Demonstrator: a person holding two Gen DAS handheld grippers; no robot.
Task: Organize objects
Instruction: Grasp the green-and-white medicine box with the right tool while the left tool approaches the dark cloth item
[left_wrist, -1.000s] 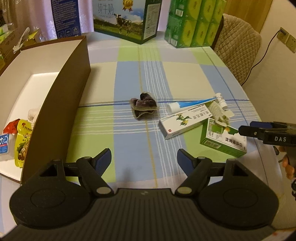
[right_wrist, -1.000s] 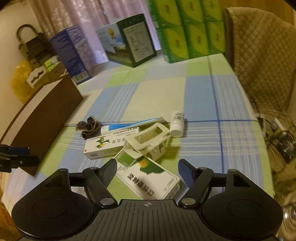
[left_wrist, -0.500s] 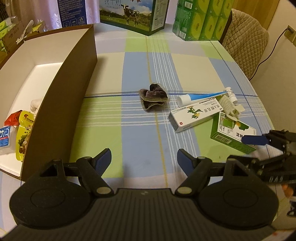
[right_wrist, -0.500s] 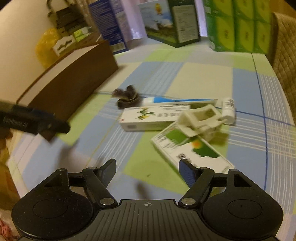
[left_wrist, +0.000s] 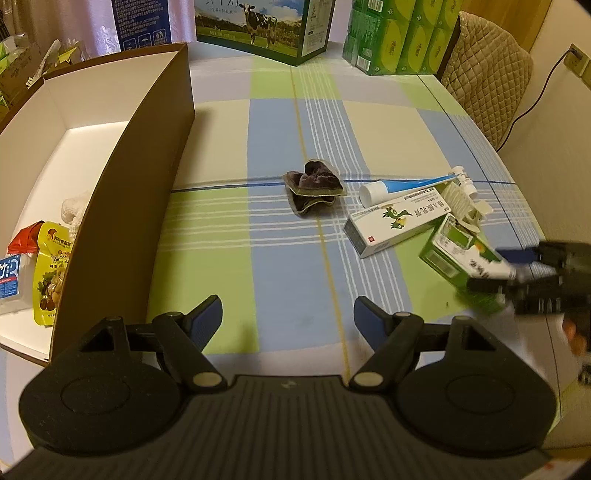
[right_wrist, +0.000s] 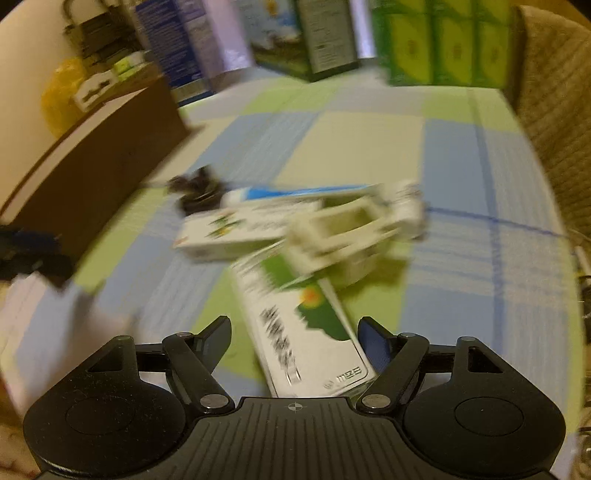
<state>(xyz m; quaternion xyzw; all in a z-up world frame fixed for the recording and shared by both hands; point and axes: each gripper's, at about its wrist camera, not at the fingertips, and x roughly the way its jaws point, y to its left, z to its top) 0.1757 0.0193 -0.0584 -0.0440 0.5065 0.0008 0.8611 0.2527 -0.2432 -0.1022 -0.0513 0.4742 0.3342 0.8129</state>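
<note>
A green-and-white medicine box (right_wrist: 295, 325) lies on the checked tablecloth, its near end between the spread fingers of my right gripper (right_wrist: 295, 334), which is open; this view is motion-blurred. In the left wrist view the same green box (left_wrist: 458, 251) sits at the right with the right gripper (left_wrist: 506, 271) straddling its end. Beyond it lie a white plastic frame (left_wrist: 461, 203), a long white box (left_wrist: 399, 225), a blue toothpaste tube (left_wrist: 406, 184) and a dark crumpled cloth (left_wrist: 314, 184). My left gripper (left_wrist: 288, 317) hangs open over bare cloth, holding nothing.
A large brown box with a white inside (left_wrist: 122, 177) stands at the left, holding snack packets (left_wrist: 48, 273). A milk carton (left_wrist: 262, 26), a blue box (left_wrist: 144, 22) and green tissue packs (left_wrist: 402, 33) line the far edge. A quilted chair (left_wrist: 487, 81) stands at the back right.
My right gripper has swung in over the green box, whose end now lies between its fingers. The left gripper has drawn back a little and stays open.
</note>
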